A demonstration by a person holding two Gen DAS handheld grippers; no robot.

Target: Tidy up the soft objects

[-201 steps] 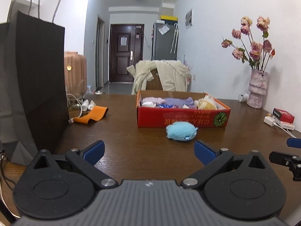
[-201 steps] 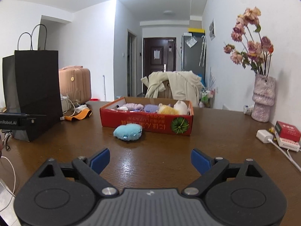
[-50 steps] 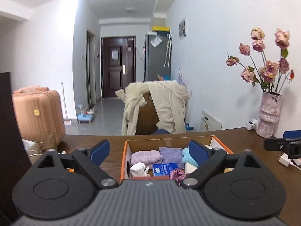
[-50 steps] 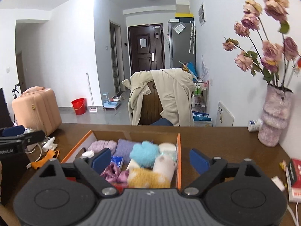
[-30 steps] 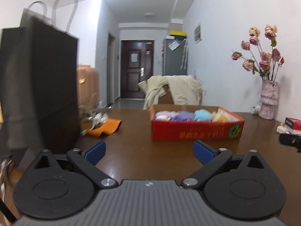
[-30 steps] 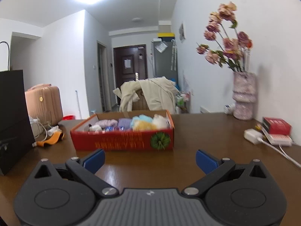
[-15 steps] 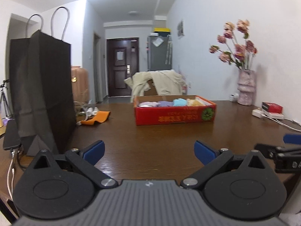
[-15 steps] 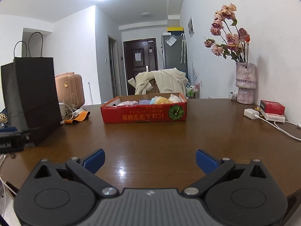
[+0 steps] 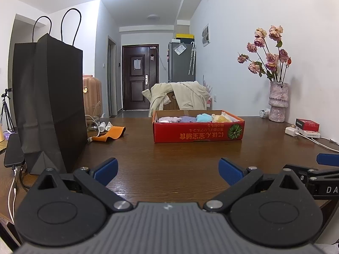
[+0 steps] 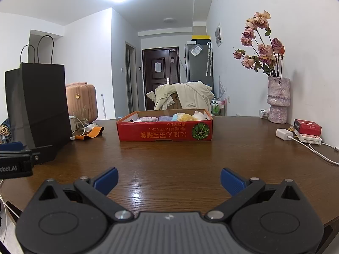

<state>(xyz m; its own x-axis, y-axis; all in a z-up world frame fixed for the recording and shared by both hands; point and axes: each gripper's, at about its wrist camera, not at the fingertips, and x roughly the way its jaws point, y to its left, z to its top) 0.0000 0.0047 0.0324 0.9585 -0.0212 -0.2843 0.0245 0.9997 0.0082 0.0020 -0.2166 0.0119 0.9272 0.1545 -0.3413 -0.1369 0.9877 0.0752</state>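
Note:
A red cardboard box [image 9: 199,133] stands on the brown table, also in the right wrist view [image 10: 165,133]. It holds several soft things: a lilac one [image 9: 169,119], a purple one [image 9: 187,118], a light blue plush [image 9: 203,117] and a yellow one [image 9: 220,118]. My left gripper [image 9: 168,170] is open and empty, low over the near part of the table, well back from the box. My right gripper [image 10: 169,180] is open and empty too, beside it to the right. Each gripper shows at the edge of the other's view.
A tall black paper bag [image 9: 48,103] stands at the left, with a phone [image 9: 13,152] and cables beside it. An orange strap [image 9: 110,134] lies left of the box. A vase of dried roses [image 9: 277,103], a charger [image 9: 292,131] and a red pack [image 9: 307,124] are at the right.
Both grippers have drawn back from the box toward the near table edge and stay open. The light blue plush that earlier lay in front of the box now lies inside it.

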